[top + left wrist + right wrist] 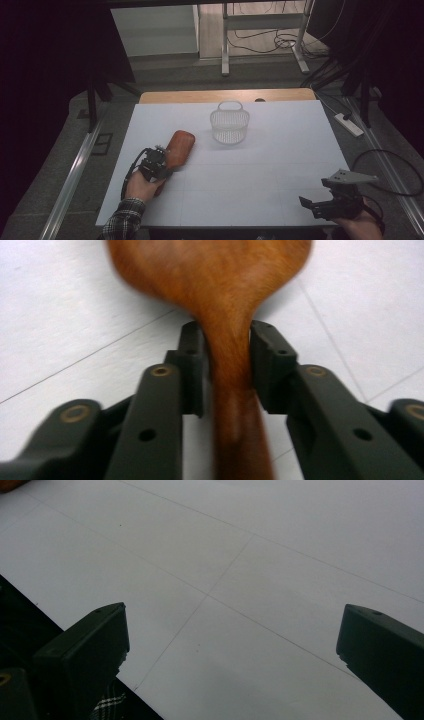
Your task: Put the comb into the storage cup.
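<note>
**Wooden spoon gripped, basket not yet reached**

Wooden and brown, the spoon [178,148] lies on the white table [280,165], to the left of the white basket [229,126] and a little nearer to the person. The left gripper [226,357] is clenched on its neck — the grasp looks done. The lift and the move toward the basket are probably what is left. The right gripper [230,640] waits released, jaws wide apart — well right of the basket, near the table edge.

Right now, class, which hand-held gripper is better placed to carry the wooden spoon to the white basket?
The left hand-held gripper. Its jaws are shut on the neck of the wooden spoon, not far from the basket. The right hand-held gripper is open and holds nothing, at the table's near right corner.
</note>
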A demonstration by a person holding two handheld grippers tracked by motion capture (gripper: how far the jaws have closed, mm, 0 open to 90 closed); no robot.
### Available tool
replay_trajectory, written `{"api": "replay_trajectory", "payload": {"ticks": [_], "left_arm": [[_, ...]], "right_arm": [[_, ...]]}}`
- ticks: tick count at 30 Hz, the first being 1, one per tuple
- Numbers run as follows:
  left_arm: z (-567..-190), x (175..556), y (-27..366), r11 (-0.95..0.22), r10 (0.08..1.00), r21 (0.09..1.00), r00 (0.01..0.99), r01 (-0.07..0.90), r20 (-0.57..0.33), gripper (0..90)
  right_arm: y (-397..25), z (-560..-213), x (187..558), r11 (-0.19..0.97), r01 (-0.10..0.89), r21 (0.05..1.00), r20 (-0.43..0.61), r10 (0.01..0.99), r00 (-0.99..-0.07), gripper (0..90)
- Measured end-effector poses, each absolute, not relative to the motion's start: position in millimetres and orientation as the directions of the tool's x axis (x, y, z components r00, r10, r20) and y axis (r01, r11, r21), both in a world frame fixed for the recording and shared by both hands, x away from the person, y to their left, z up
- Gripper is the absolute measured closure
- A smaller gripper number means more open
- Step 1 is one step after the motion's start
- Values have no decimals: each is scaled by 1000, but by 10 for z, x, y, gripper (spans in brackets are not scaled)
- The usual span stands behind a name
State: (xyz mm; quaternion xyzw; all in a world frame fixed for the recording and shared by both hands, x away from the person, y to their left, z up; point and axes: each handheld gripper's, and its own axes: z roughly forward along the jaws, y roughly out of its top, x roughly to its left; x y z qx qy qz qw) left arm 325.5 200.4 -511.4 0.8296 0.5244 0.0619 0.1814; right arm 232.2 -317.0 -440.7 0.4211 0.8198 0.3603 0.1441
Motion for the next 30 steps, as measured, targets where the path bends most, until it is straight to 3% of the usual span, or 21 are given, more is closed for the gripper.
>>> {"api": "replay_trajectory", "payload": {"ticks": [30], "left_arm": [[-4971,3188,2057,-391,875,459,477,798,-84,726]], "right_arm": [[-3174,-4404,2317,383,586,714,68,795,-603,5]]}}
